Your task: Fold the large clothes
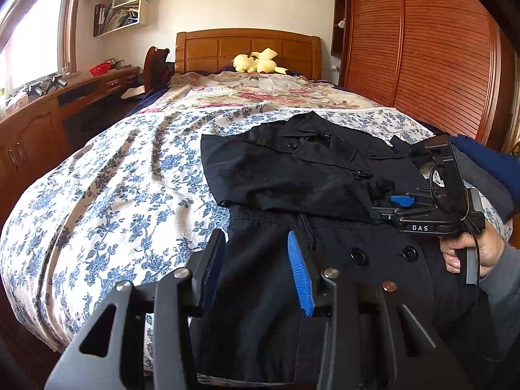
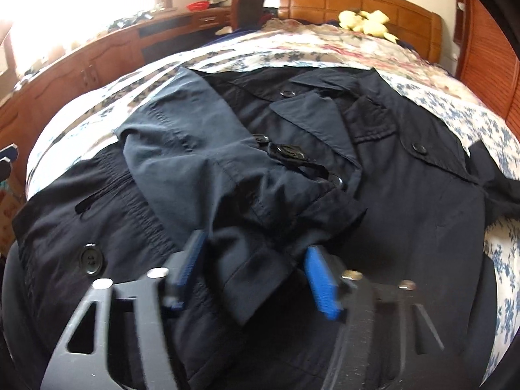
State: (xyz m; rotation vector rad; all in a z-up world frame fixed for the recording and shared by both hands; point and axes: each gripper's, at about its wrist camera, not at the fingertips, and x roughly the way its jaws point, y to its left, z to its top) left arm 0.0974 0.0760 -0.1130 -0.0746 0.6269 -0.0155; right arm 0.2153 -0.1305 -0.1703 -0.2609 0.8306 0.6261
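Note:
A large black buttoned coat lies face up on the bed, collar toward the headboard, one sleeve folded across its chest. My left gripper is open over the coat's left edge, with fabric between its blue-padded fingers. My right gripper is open just above the folded sleeve's cuff. It also shows in the left wrist view, held by a hand over the coat's right side.
The bed has a blue-flowered sheet and a rose-patterned quilt. A yellow plush toy sits by the wooden headboard. A wooden desk runs along the left, a slatted wardrobe on the right.

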